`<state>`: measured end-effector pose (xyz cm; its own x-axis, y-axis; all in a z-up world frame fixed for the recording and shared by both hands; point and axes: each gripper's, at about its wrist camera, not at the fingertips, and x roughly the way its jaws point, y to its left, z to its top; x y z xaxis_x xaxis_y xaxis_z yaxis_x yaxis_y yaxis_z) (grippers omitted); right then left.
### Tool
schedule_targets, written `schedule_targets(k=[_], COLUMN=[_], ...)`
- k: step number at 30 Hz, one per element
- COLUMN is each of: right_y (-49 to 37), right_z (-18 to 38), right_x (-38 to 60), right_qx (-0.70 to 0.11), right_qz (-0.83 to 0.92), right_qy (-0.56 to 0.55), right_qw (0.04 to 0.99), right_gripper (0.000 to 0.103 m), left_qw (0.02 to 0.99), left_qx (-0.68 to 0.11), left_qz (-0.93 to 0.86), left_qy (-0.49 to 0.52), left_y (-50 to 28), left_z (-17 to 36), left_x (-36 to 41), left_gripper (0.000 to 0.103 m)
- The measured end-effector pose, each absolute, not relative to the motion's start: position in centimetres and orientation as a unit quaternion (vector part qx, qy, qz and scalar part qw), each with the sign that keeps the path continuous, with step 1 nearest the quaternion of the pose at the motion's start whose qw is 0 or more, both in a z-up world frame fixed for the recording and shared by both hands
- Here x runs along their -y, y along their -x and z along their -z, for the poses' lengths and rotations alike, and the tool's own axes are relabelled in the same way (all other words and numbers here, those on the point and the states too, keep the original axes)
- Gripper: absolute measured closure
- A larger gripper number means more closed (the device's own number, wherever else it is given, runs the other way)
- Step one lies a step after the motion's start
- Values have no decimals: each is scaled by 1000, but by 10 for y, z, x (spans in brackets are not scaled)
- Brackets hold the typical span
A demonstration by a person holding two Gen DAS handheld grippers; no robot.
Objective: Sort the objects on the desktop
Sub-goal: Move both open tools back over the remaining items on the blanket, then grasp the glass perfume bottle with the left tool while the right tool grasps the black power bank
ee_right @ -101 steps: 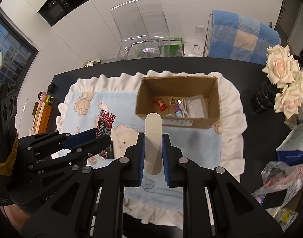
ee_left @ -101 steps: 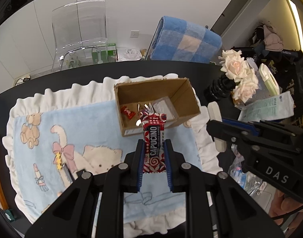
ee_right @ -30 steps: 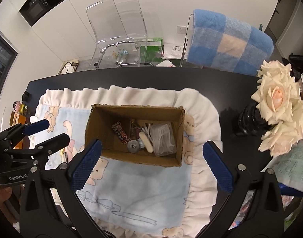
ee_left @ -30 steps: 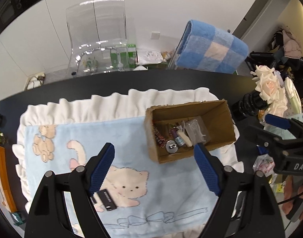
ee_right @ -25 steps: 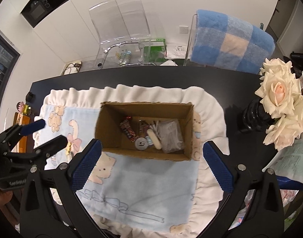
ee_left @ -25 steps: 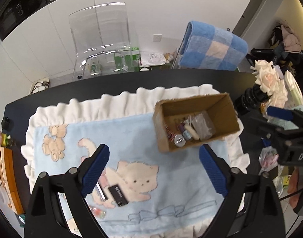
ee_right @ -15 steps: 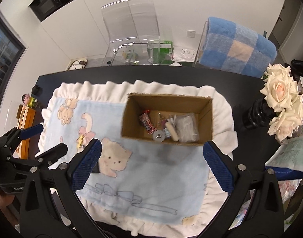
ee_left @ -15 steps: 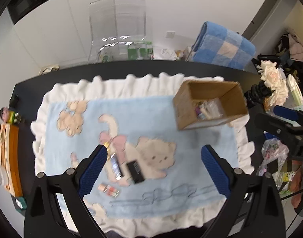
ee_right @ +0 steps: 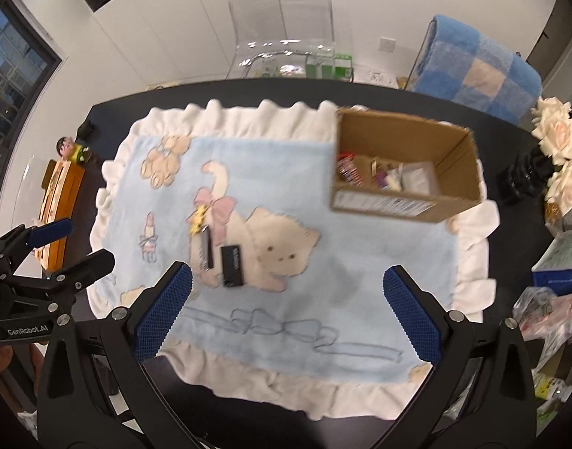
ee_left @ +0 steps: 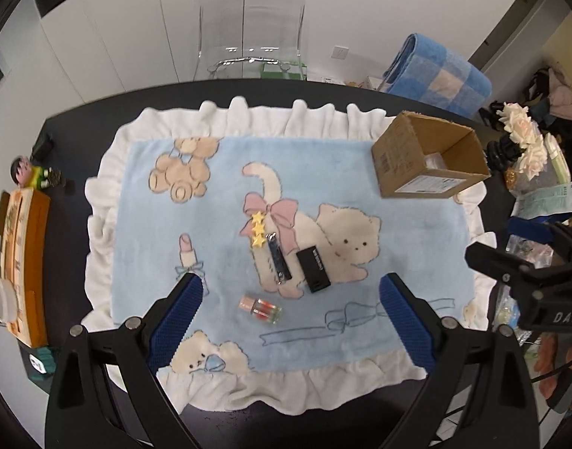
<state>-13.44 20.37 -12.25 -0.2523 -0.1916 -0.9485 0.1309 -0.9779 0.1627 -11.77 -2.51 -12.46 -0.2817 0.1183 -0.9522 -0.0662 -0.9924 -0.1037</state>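
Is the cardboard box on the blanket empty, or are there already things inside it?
Not empty. The cardboard box holds several small items, seen in the right wrist view.

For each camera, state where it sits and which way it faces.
Left wrist: on the left tongs, above the blanket, looking down at the black case and vial; own open fingers show, right tongs alongside.
Right wrist: on the right tongs, looking down toward the cardboard box; own open fingers show, left tongs alongside.
Shared: blanket, case, box.
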Motion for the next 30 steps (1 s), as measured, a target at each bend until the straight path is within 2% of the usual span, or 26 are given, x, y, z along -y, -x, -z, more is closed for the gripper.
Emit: schedule_targets(k=[8,22,30], right_y=[121,123,137], right_z=[149,247,297], right_x=[-163,-132,-122], right_qx=[15,2,-4], right_qz=[777,750,740], right_qy=[-620,-648,-655], right_qw=[107,134,153], right_gripper=[0,0,0], left_qw=[68,48,72], left_qx=[18,34,-4], left_qz=[-779,-759,-758], left_qy=[623,648,648], left_y=[94,86,91], left_z=[171,273,310], left_x=[47,55,50], left_gripper=[8,8,8])
